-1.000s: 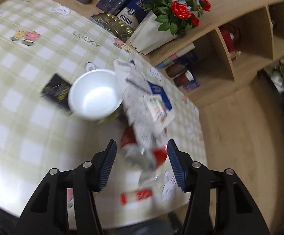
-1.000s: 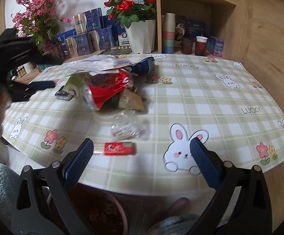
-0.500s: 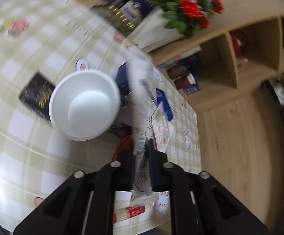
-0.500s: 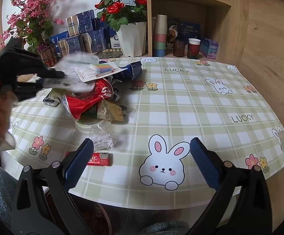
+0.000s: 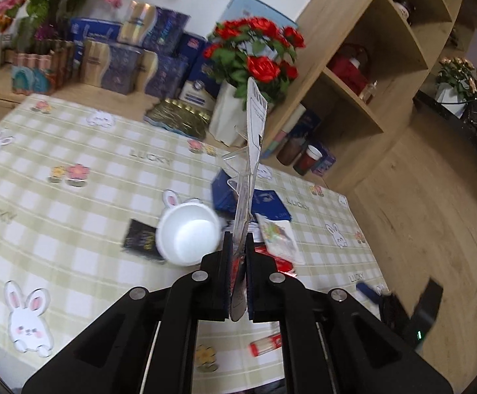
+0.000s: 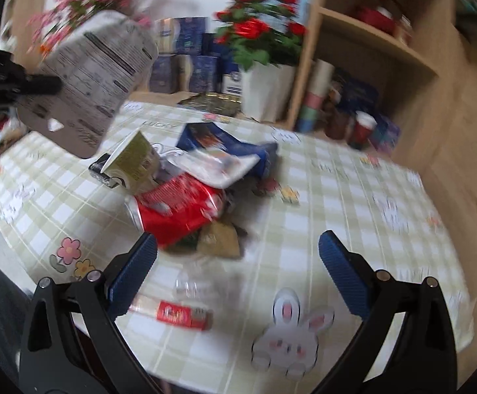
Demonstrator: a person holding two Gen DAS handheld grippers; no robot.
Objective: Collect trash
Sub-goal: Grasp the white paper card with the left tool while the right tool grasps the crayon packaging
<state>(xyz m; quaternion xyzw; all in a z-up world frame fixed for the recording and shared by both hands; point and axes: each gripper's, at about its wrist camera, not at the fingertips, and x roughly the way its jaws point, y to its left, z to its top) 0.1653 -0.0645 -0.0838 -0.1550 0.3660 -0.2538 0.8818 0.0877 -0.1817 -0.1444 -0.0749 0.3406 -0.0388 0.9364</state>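
Now the left gripper (image 5: 238, 259) is clamped tight on a flat printed plastic package (image 5: 253, 138) — standing edge-on up the centre of the left view, clear of the checked tablecloth (image 5: 74, 223). The right gripper (image 6: 237, 266), fingers wide apart, hovers over the crushed red can (image 6: 179, 210) mid-frame — the small red wrapper (image 6: 182, 315) lies lower centre.
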